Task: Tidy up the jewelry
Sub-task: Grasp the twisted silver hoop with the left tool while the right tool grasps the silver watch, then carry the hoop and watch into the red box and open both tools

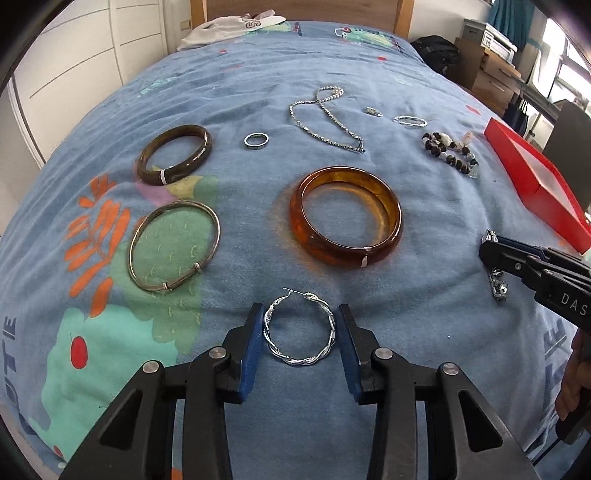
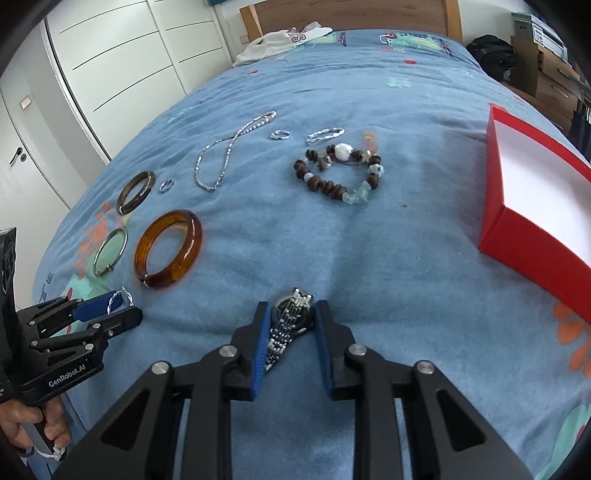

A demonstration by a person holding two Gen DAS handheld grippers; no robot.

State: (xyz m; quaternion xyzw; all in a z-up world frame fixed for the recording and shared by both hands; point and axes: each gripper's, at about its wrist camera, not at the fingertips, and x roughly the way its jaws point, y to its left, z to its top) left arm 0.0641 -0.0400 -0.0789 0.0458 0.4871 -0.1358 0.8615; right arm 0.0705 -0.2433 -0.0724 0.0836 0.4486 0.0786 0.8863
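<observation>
Jewelry lies spread on a blue bedspread. My left gripper [image 1: 300, 314] has its blue pads against both sides of a twisted silver hoop earring [image 1: 300, 328] lying on the bed. My right gripper [image 2: 289, 314] is closed on a metal-band watch [image 2: 290, 323]; it also shows in the left wrist view [image 1: 496, 280]. Beyond lie an amber bangle [image 1: 345, 216], a dark bangle [image 1: 174, 154], a thin metal bangle [image 1: 173, 245], a silver ring [image 1: 256, 140], a chain necklace [image 1: 325, 118] and a beaded bracelet [image 2: 338, 173]. An open red box [image 2: 535, 229] stands at the right.
A small ring [image 2: 279, 134] and a second twisted hoop [image 2: 325, 134] lie at the far side. White clothing [image 1: 229, 27] lies by the headboard. A white wardrobe [image 2: 110, 66] stands to the left, boxes and a black bag [image 2: 491, 51] to the right.
</observation>
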